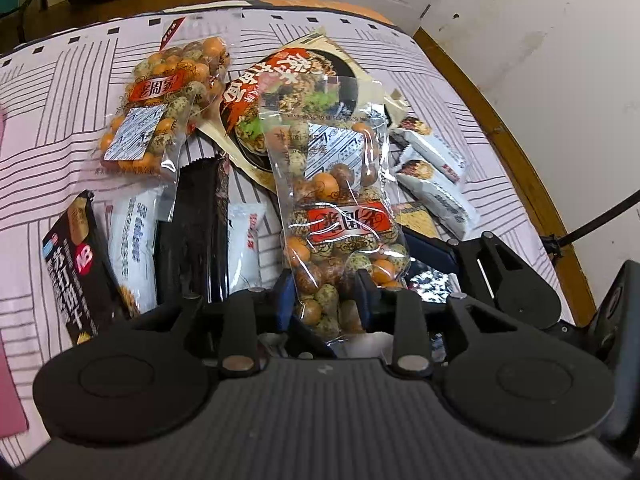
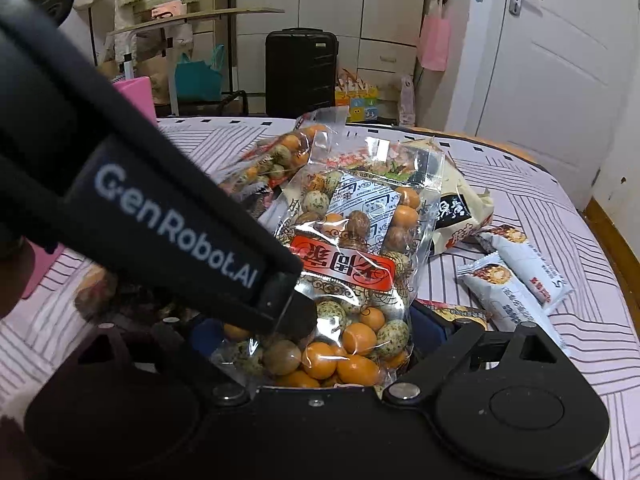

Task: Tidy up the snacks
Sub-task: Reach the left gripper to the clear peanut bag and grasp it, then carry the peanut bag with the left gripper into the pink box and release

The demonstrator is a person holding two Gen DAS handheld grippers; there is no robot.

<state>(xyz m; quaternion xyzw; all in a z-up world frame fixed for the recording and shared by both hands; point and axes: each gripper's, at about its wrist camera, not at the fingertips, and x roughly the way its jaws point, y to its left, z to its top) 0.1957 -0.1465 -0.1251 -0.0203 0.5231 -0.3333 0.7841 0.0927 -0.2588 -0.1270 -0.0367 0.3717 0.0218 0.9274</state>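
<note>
the left gripper (image 1: 326,300) is clamped on a crinkly clear bag of glossy round coated nuts (image 1: 340,216), red label, held upright above the striped bedsheet (image 1: 60,92). the right gripper (image 2: 320,332) straddles the same bag, wide apart. "genrobot.ai" is printed on the matte black casing (image 2: 172,228).

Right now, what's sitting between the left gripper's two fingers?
The clear bag of coated peanuts stands pinched between the left gripper fingers, with nothing else there; the left wrist view shows it.
</note>
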